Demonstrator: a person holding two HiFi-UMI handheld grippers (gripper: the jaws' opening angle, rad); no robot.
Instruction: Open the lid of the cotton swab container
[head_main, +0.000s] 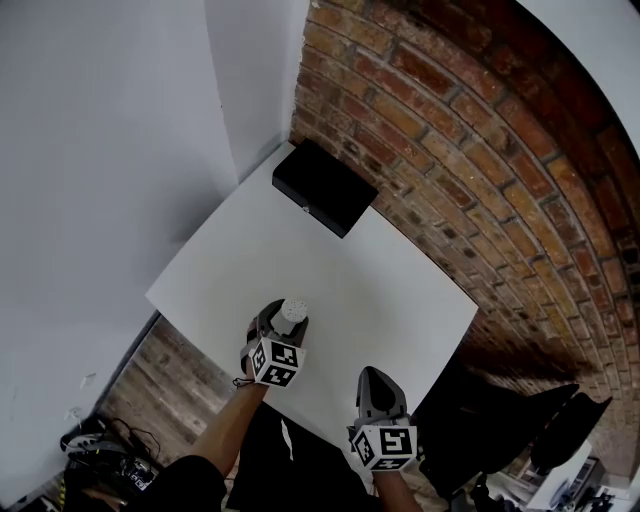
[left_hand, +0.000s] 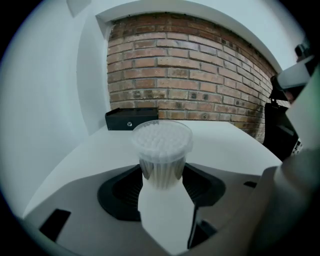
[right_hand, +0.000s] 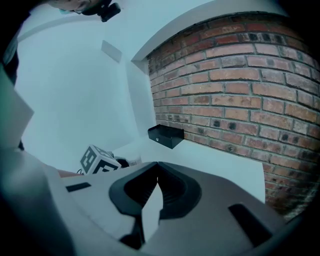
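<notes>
Closest in, near the bottom of the head view: the right gripper (head_main: 377, 383) with its marker cube (head_main: 386, 446), poised over the near edge of the white tabletop (head_main: 390, 280), fingers pressed together and empty, as seen plainly in the right gripper view. A little further in and to the left: the left gripper (head_main: 281, 322), carried on a bare forearm (head_main: 225, 425) coming out of a dark sleeve, with its own marker cube (head_main: 275, 362) facing the head camera. Fingers of that left gripper pinching the cotton swab container (left_hand: 162, 150) from both sides, black pads against the lower part of its clear body. Container upright, packed with white swabs, tips showing through the clear lid (left_hand: 162, 136) sitting on top, wider than the body below. Impossible to tell whether standing on the tabletop or held just above it. Both grippers well apart from each other, side by side. Beyond the container, a broad stretch of bare tabletop, then a black box (head_main: 323, 187) at the far corner, just beside the red brick wall (head_main: 480, 150) and a plain white wall (head_main: 100, 150). Below the tabletop's left edge, wooden floor (head_main: 160, 365) and a tangle of cables (head_main: 105, 450).
</notes>
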